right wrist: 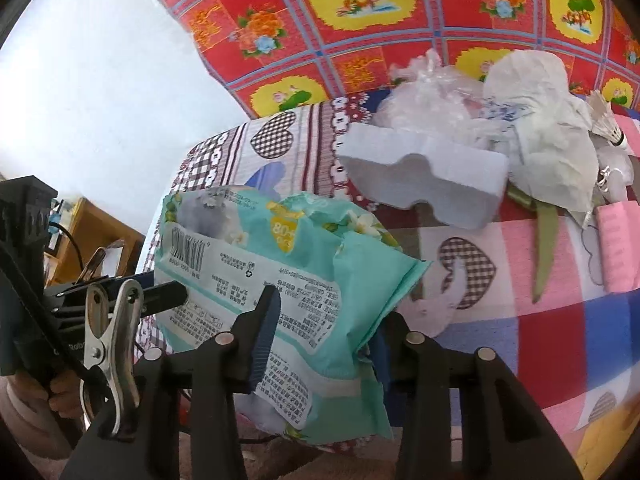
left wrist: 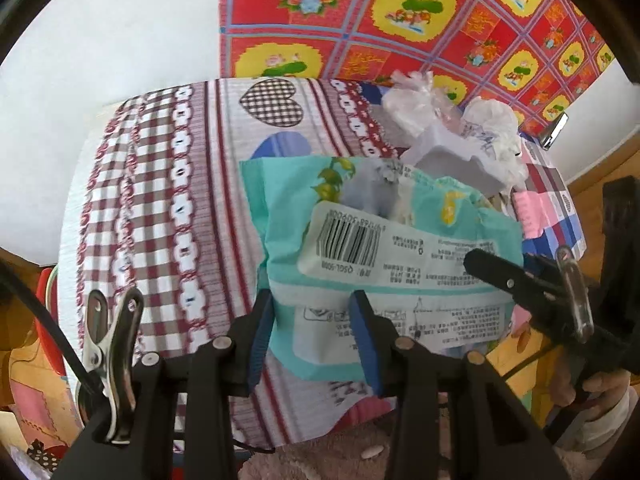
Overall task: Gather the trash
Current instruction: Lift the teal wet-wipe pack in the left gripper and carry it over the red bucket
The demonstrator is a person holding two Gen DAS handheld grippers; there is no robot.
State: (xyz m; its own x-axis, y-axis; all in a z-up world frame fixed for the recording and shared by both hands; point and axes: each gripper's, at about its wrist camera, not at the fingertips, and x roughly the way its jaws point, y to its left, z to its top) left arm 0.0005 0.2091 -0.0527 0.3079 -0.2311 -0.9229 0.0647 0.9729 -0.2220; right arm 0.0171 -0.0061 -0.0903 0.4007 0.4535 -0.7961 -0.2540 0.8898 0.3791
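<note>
One teal wet-wipe packet [left wrist: 352,240], torn and crumpled, with a white barcode label, is held above the near edge of a table covered by a patchwork cloth [left wrist: 160,200]. It is gripped from both sides. The left gripper [left wrist: 314,332] is seen with its two blue pads [left wrist: 360,332] either side of the packet's lower edge, the packet lying between them and apparently pinched. The right gripper [right wrist: 324,332] is closed on the other end of the same packet, one pad pressing on the printed face while the other is hidden behind the wrapper. In each wrist view the opposite gripper is seen reaching in from the side, with part of a hand [left wrist: 592,392] holding its handle.

Behind the packet, further back on the cloth, one white foam block [right wrist: 424,176] is lying, well apart from both grippers. Beyond it are piled one clear plastic bag [right wrist: 432,92], one crumpled white sheet [right wrist: 548,136] and one shuttlecock [right wrist: 608,120]. A red and yellow flowered cloth [right wrist: 360,20] is hung behind the table. Nothing stands between the grippers and the packet.
</note>
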